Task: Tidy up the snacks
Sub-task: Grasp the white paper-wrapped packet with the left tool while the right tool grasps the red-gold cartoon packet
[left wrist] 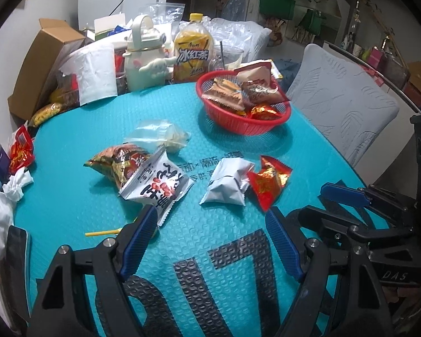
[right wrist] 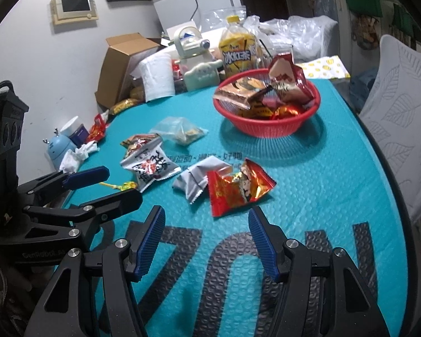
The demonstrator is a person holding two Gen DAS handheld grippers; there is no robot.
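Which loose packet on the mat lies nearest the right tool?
The red-gold packet, directly ahead of the right tool; the silver one lies just left of it.

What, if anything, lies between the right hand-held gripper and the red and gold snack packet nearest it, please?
Nothing visible does. Only bare teal mat separates the open right hand-held gripper from the red and gold snack packet; the silver packet lies beside it, on its left.

Yellow drink bottle [left wrist: 192, 53] at twelve o'clock, its label reading 冰红茶. On the other gripper's black body [left wrist: 395, 273] at four o'clock, "DAS". Big dark letters on the teal table cover [right wrist: 308, 185] can't be made out.
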